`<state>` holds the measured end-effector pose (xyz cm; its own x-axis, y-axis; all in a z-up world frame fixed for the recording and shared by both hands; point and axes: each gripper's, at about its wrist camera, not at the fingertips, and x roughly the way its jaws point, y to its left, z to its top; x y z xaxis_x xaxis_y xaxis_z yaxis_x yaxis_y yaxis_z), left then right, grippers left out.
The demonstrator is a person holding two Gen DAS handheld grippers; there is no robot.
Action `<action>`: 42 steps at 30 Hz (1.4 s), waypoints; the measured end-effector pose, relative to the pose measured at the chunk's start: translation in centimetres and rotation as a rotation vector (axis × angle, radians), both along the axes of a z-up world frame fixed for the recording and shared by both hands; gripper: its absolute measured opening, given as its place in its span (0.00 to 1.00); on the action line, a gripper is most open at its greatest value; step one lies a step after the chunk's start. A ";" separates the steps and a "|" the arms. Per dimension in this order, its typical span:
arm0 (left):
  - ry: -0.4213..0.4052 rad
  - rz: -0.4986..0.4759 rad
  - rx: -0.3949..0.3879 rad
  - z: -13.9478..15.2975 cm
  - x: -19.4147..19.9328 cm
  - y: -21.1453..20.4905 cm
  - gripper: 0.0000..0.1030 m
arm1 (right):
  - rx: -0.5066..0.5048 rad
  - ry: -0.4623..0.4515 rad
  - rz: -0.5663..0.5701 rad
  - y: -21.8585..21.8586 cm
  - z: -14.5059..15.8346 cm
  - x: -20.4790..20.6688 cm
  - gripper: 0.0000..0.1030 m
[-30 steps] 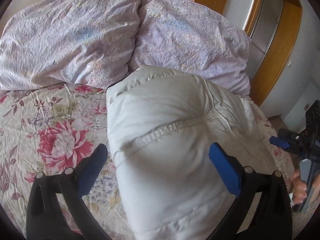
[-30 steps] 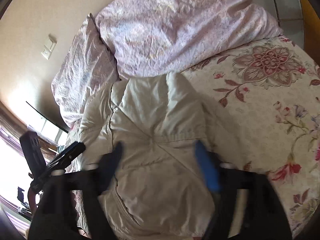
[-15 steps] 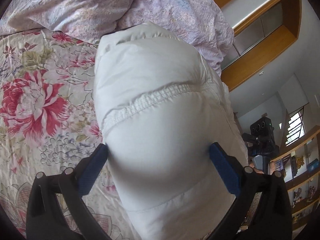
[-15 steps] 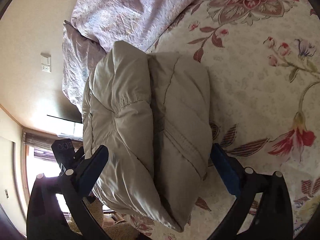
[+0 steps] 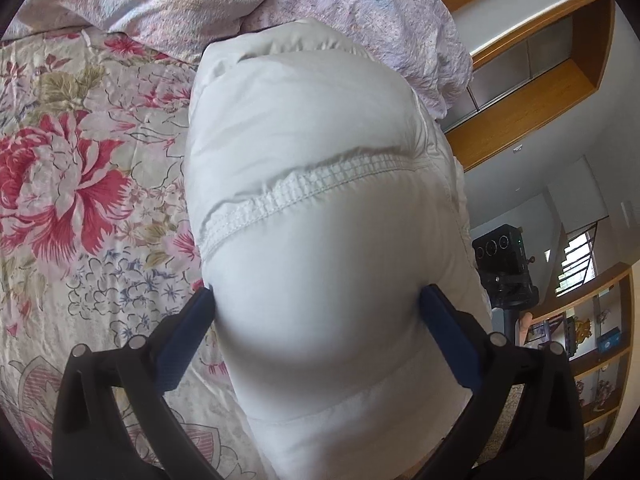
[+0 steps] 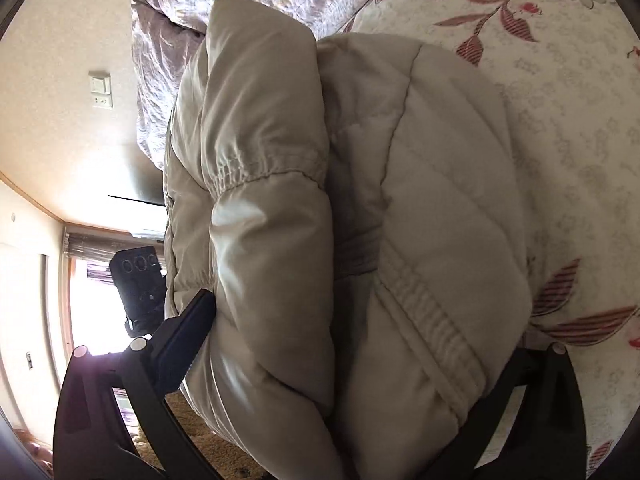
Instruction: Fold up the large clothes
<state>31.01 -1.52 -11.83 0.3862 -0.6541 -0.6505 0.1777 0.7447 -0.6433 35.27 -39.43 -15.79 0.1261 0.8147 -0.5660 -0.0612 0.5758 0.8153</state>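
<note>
Both grippers have closed in on the folded puffer jacket since a second ago; the bundle now bulges between the fingers in each view and fills more of the frame. Left gripper is spread wide with both blue pads pressed against the sides of the padded roll, so it clamps the jacket across its width. Right gripper is also spread wide around the bundle: its left pad touches the jacket, its right finger is hidden behind fabric, so contact on that side cannot be confirmed, though the grip looks closed on it. The jacket sits on the floral bedspread, its far end just short of the lilac pillows. Long axis runs from the grippers toward the pillows, with the elastic seam crossing it. From the right wrist, two stacked folded layers show edge-on, the seam between them running away from the camera. The grippers flank the jacket from opposite sides, neither clearly nearer. Likely step: squeezing or lifting the finished fold; slippery fill may spring open.
</note>
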 end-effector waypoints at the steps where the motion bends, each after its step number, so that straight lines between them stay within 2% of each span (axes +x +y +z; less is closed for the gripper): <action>1: 0.005 0.003 -0.010 -0.3 0.0 0.0 0.98 | 0.001 0.006 0.006 0.4 0.1 0.1 0.99; 8: 0.023 0.025 -0.081 -1.7 0.4 -0.2 0.98 | 0.016 -0.044 0.048 1.8 0.7 0.2 0.99; 12: 0.017 0.030 -0.114 -1.6 0.1 -0.1 0.98 | 0.139 -0.141 0.055 1.7 0.6 -1.4 0.99; 14: 0.011 0.024 -0.138 -1.3 -0.4 0.1 0.94 | 0.204 -0.167 0.064 1.6 0.4 -2.1 0.99; 19: -0.024 0.029 -0.180 -0.7 -1.2 1.5 0.86 | 0.308 -0.193 0.059 1.8 0.0 -3.1 0.84; 22: -0.060 0.037 -0.182 0.2 -1.5 2.0 0.83 | 0.341 -0.235 0.062 2.5 1.2 -3.5 0.75; 24: -0.085 0.042 -0.183 0.9 -1.3 2.4 0.81 | 0.339 -0.266 0.071 3.0 2.3 -3.2 0.73; 27: -0.125 0.064 -0.161 2.0 -0.8 3.3 0.78 | 0.313 -0.262 0.079 4.4 3.4 -2.2 0.73; 34: -0.167 0.167 -0.105 3.2 -0.4 7.6 0.77 | 0.226 -0.282 0.148 9.6 5.4 0.8 0.73; 38: -0.174 0.214 -0.065 3.6 0.0 10.0 0.77 | 0.199 -0.286 0.176 12.0 5.2 2.6 0.73; 40: -0.193 0.227 -0.019 3.6 0.4 10.9 0.77 | 0.175 -0.288 0.176 12.8 4.7 3.1 0.72; 42: -0.208 0.240 0.040 3.2 0.8 11.2 0.77 | 0.109 -0.272 0.161 13.6 3.6 4.0 0.72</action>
<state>31.79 9.73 -8.63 0.6534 -0.5037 -0.5651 0.1185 0.8053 -0.5808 39.25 -25.88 -12.17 0.1253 0.8905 -0.4374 -0.3686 0.4511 0.8128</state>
